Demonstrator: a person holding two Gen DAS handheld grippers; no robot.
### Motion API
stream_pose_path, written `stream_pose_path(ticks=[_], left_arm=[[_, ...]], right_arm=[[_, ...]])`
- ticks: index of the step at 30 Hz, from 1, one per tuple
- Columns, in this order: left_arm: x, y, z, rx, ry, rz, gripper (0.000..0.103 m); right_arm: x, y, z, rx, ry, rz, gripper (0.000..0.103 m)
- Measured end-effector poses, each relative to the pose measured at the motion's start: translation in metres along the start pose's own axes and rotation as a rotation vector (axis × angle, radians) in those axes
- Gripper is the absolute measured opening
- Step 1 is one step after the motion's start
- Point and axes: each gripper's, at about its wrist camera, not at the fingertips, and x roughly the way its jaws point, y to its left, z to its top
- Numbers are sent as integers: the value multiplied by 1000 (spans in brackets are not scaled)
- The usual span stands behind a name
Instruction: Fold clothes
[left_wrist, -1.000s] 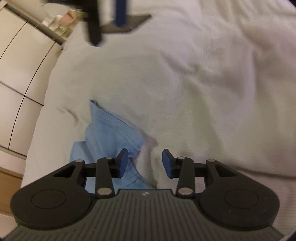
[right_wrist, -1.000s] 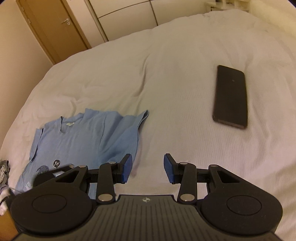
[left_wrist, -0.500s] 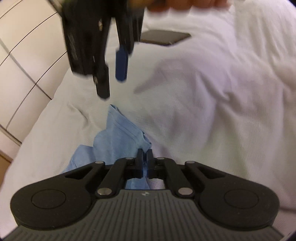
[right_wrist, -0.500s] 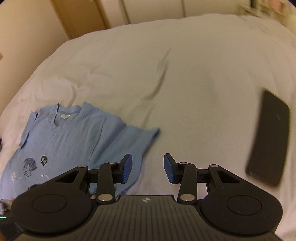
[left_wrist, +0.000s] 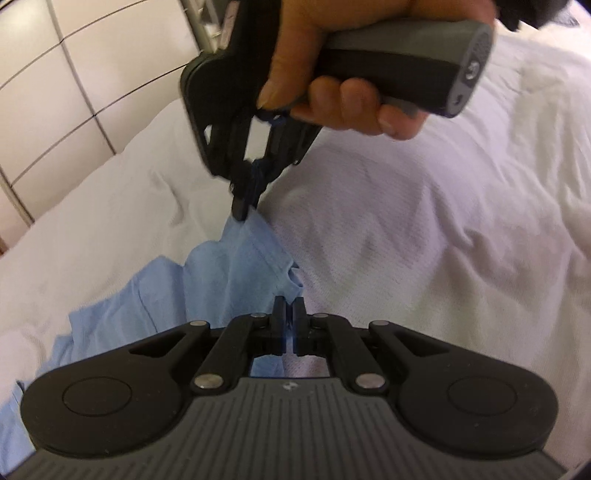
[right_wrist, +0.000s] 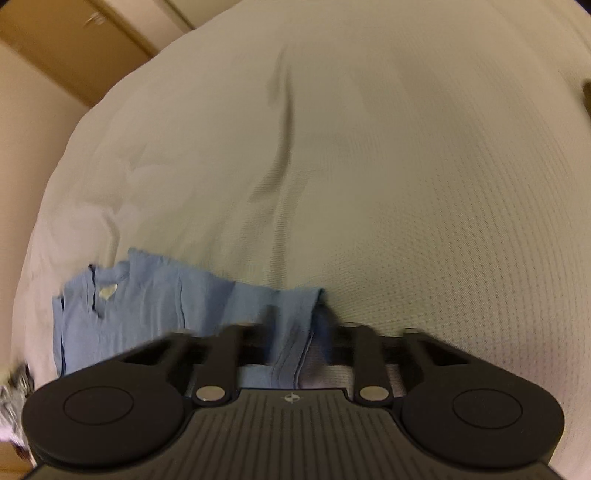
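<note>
A light blue T-shirt (left_wrist: 236, 273) lies on the white bed sheet (left_wrist: 424, 221). My left gripper (left_wrist: 289, 310) is shut on the shirt's near hem corner. In the left wrist view the hand-held right gripper (left_wrist: 245, 208) comes down from above and pinches the shirt's far edge. In the right wrist view the shirt (right_wrist: 166, 295) spreads to the left, neck hole visible. Its edge drapes between the right gripper's fingers (right_wrist: 295, 332), whose tips are hidden by cloth.
White panelled wardrobe doors (left_wrist: 55, 92) stand beyond the bed's left edge. A wooden door (right_wrist: 74, 37) shows in the right wrist view at top left. A dark phone edge (right_wrist: 586, 94) lies at the far right of the sheet. Wrinkled sheet extends right.
My left gripper has stayed shut on the shirt corner. My right gripper dropped down onto the shirt's edge and closed on it. The phone slid out of the right view.
</note>
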Motion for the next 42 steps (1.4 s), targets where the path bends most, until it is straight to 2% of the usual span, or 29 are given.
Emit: stream_pose_path(ticks=[2, 4, 8, 9, 11, 12, 13, 15, 18, 22, 27, 31, 34, 38, 40, 42], left_arm=[[-6, 13, 1, -97, 2, 8, 1], [-14, 30, -2, -251, 1, 21, 1], [-28, 77, -27, -681, 13, 36, 1], [-30, 90, -38, -811, 28, 36, 1], [-31, 111, -66, -1065, 69, 29, 0], [-31, 118, -79, -1165, 88, 33, 0], [-32, 124, -90, -1237, 99, 32, 0], [-33, 129, -103, -1304, 99, 18, 1], [-34, 132, -109, -1341, 89, -7, 1], [-36, 136, -117, -1389, 78, -39, 2], [-30, 135, -122, -1381, 144, -95, 5], [-41, 136, -114, -1294, 126, -99, 5], [-44, 137, -103, -1224, 94, -107, 7], [-28, 136, -88, -1147, 90, -152, 10], [-12, 129, -82, -1102, 135, -184, 10], [4, 122, -76, -1059, 181, -209, 10]], right_arm=[[-6, 8, 2, -10, -14, -15, 4], [-15, 25, 5, -50, -31, -27, 4], [-19, 84, 7, -196, -32, 0, 4], [-15, 99, 8, -232, -22, 30, 12], [-5, 121, 10, -280, 8, 131, 15], [-3, 128, 11, -293, 4, 164, 22], [-3, 133, 12, -305, -18, 161, 23], [-3, 133, 13, -313, -45, 130, 23], [4, 117, 8, -329, -23, 68, 23], [17, 107, -3, -486, 6, -21, 24], [29, 101, -10, -551, 42, -76, 25], [31, 94, -12, -493, 33, -104, 30], [35, 87, -13, -422, 43, -72, 39], [49, 83, -12, -350, 62, -47, 40], [57, 80, -10, -315, 81, -48, 39], [64, 80, -7, -334, 96, -70, 25]])
